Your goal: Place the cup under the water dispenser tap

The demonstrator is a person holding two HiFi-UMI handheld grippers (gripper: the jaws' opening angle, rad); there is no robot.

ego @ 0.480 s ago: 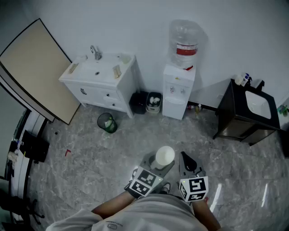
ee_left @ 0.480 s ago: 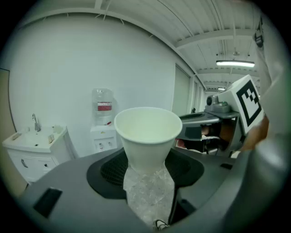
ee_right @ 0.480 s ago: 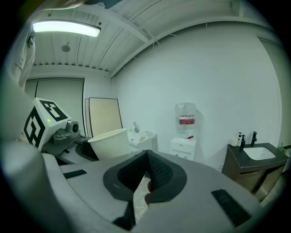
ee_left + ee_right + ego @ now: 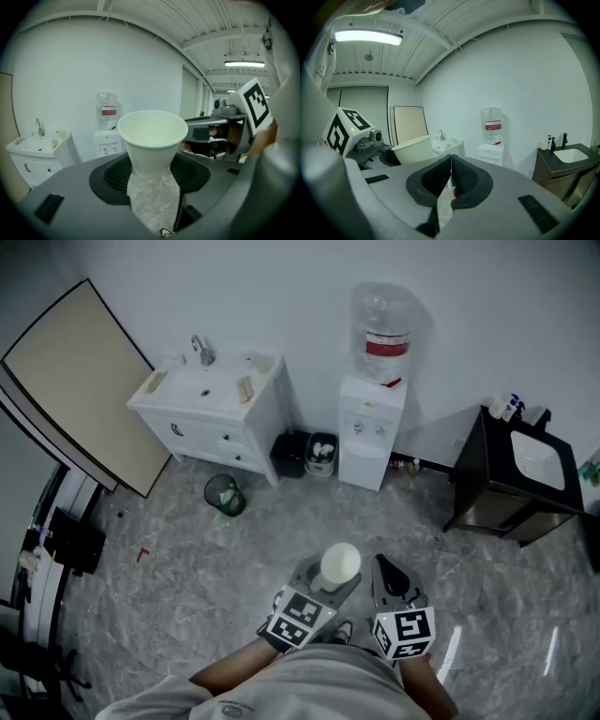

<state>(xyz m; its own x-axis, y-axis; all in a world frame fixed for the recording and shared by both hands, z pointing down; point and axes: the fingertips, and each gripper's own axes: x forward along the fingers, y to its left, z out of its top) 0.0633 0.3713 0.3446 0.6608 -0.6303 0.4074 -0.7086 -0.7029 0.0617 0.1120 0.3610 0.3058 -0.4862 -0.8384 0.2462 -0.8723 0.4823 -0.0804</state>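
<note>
Jaws of my left gripper (image 4: 333, 583) clamp the cup (image 4: 340, 562) upright; my right gripper (image 4: 390, 579) is closed, empty. Advance to the water dispenser (image 4: 372, 432), well apart, holding the rim level.

Gripping white cup (image 4: 340, 563) upright in left gripper (image 4: 335, 577); carrying right gripper (image 4: 384, 568) just beside, jaws together. Facing water dispenser (image 4: 371, 427), standing well apart at floor's (image 4: 187, 549) far edge, between white sink cabinet (image 4: 211, 409) and dark vanity (image 4: 516, 479).
</note>
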